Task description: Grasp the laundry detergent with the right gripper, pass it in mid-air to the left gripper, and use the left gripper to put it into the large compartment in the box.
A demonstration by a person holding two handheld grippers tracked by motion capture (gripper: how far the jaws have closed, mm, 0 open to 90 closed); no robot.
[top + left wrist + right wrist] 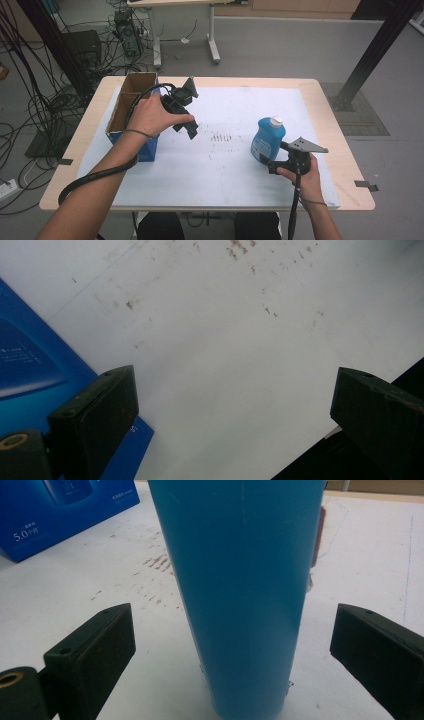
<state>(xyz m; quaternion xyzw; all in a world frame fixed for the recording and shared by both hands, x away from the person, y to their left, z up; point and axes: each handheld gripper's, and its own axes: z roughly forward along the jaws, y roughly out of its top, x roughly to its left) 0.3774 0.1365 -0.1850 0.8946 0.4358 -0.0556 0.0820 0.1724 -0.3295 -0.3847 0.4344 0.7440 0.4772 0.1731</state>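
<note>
We note the blue bottle upright on the white mat toward the table's right edge, standing between the spread, unclenched jaws of the right gripper. We judge an off-centre close could tip this tall bottle. The left gripper, released and empty, hangs beside the blue cardboard box at the left edge and might knock it.

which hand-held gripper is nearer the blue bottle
Right. The right hand-held gripper has its open jaws on either side of the blue bottle, not touching it. The left hand-held gripper is open too, across the table beside the blue box.
</note>
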